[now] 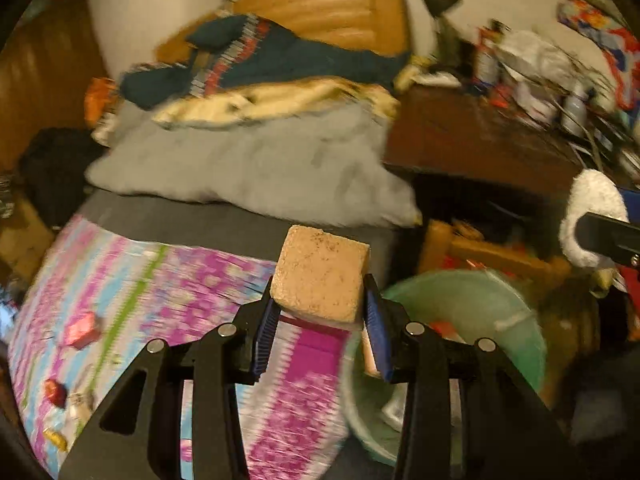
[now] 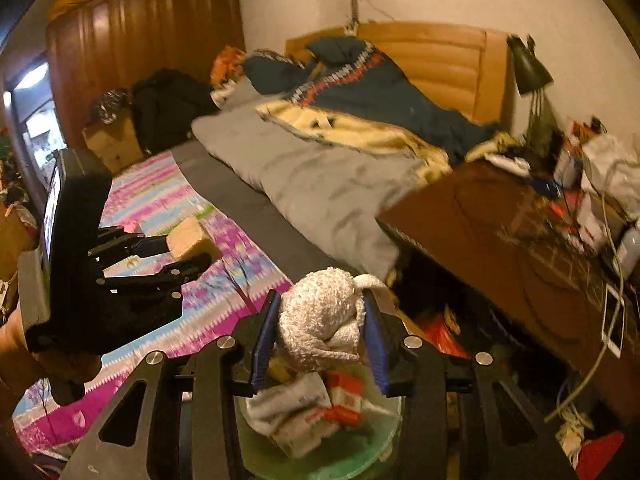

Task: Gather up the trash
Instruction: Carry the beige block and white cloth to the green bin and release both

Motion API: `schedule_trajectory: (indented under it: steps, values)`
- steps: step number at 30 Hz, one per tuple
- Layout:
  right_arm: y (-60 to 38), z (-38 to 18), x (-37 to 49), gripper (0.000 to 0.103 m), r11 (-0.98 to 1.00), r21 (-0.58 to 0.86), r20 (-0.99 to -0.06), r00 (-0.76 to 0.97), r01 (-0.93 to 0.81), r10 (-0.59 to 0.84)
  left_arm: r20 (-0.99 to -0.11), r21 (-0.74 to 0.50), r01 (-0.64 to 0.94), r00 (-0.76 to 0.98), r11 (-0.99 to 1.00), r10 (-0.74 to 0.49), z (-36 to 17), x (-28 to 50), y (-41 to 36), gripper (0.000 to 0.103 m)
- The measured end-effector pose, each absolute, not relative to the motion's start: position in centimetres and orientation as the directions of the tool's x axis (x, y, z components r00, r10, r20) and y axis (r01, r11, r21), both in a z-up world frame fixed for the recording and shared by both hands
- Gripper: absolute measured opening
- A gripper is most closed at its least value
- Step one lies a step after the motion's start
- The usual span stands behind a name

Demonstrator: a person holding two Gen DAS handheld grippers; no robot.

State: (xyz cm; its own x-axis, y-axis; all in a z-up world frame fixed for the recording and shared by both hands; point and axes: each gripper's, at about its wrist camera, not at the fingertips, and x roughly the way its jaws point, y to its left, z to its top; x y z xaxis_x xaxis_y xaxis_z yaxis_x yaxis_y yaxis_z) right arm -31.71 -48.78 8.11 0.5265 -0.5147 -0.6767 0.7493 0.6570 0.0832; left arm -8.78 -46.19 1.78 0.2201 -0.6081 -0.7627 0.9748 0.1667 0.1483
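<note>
My left gripper [image 1: 320, 308] is shut on a tan, speckled sponge block [image 1: 322, 274], held over the edge of the bed beside a pale green bin [image 1: 516, 328]. In the right wrist view the same left gripper [image 2: 188, 248] shows at the left, still clamping the sponge block [image 2: 190, 240]. My right gripper [image 2: 320, 320] is shut on a crumpled white towel wad [image 2: 320, 312], directly above the green bin [image 2: 360, 456]. That bin holds crumpled paper and a red-and-white carton [image 2: 346, 398]. Small wrappers [image 1: 82, 330] lie on the bedspread at the left.
A patterned pink and blue bedspread [image 1: 180, 280], a grey pillow [image 1: 256, 168] and a dark blanket [image 2: 360, 88] cover the bed. A cluttered brown desk [image 2: 500, 232] with a black lamp [image 2: 528, 66] stands on the right. Clutter fills the floor between bed and desk.
</note>
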Motion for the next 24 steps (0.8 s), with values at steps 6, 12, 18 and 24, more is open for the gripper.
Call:
schedule_trajectory:
  steps: [6,12,18,24]
  values:
    - [-49.1,5.0,-33.8,0.042,0.605,0.104,-0.738,0.469,0.789,-0.486,-0.838,0.000,0.999,0.029,0.054,-0.544,-1.8,-9.9,-46.7,0.039]
    - [-48.4,1.4,-35.2,0.042,0.571,0.149,-0.787,0.446,0.807,-0.426,-0.870,-0.056,0.998,-0.046,0.005,-0.490,-4.5,-11.3,-46.7,0.039]
    - [-47.7,-0.2,-34.6,0.042,0.574,0.176,-0.803,0.454,0.800,-0.386,-0.881,-0.047,0.999,-0.038,0.007,-0.472,-5.1,-11.6,-46.5,0.039]
    - [-47.8,-0.2,-33.8,0.042,0.588,0.174,-0.809,0.456,0.790,-0.372,-0.872,-0.043,0.999,-0.030,0.017,-0.489,-4.4,-11.5,-46.8,0.039]
